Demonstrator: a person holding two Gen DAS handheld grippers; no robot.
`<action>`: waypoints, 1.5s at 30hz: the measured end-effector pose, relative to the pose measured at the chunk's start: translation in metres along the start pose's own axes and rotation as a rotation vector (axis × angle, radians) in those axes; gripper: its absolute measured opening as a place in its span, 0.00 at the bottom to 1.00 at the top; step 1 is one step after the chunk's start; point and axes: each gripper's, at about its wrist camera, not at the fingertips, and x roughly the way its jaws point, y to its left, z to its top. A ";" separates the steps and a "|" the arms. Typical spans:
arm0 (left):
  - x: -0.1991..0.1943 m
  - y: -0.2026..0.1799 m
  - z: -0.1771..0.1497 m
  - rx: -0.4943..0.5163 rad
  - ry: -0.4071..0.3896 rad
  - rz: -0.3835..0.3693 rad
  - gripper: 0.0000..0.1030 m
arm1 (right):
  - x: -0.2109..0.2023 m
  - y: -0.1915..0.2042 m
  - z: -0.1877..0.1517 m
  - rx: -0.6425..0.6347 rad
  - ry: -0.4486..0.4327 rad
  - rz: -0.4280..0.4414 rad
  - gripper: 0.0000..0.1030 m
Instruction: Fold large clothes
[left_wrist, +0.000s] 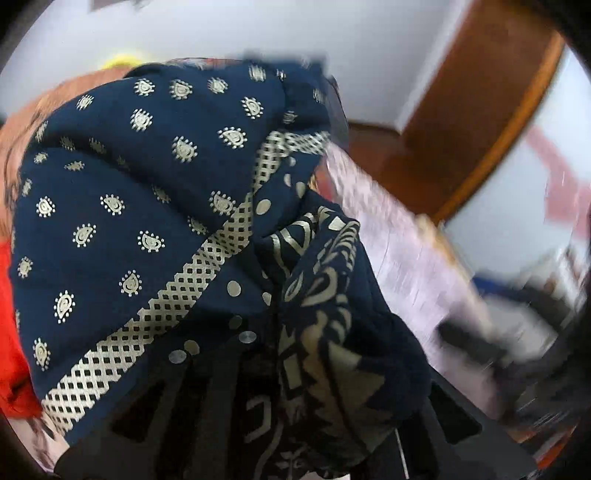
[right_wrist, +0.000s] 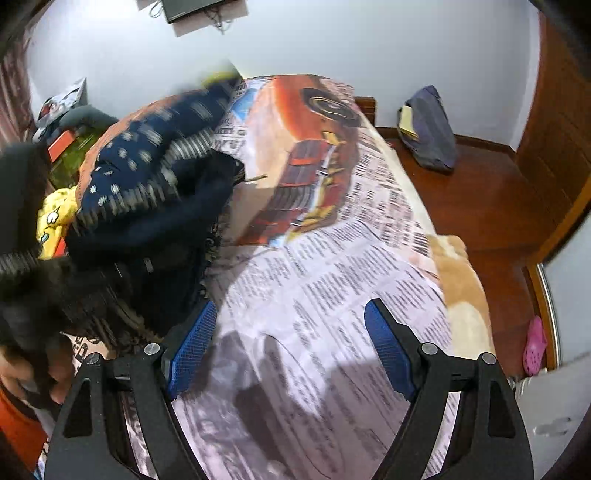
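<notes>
Newsprint bedsheet (right_wrist: 332, 295) carries one navy garment (left_wrist: 147, 184), clamped by left tool (left_wrist: 273, 332); right tool (right_wrist: 291, 343) gapes, empty.

a bedroom in a home: a bed (right_wrist: 369, 280) under a newspaper-print sheet with a red car stands against pale walls, a wooden floor (right_wrist: 491, 206) around it, a pink slipper (right_wrist: 535, 345) and a dark bag (right_wrist: 430, 129) beside, clothes heaped on the bed.

soft navy cloth garment (left_wrist: 147, 184) w/ matt gold print; glossy wood floor (right_wrist: 480, 192); blue textured tool pads (right_wrist: 388, 354)
</notes>
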 end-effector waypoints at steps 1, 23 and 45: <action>0.000 -0.004 -0.003 0.041 -0.003 0.016 0.08 | -0.001 -0.002 -0.001 0.007 -0.002 0.000 0.78; -0.141 0.037 -0.021 0.031 -0.200 0.080 0.68 | -0.052 0.048 0.022 -0.105 -0.156 0.086 0.78; -0.108 0.092 -0.079 -0.045 -0.084 0.154 0.82 | 0.045 0.044 -0.010 -0.145 0.121 0.105 0.77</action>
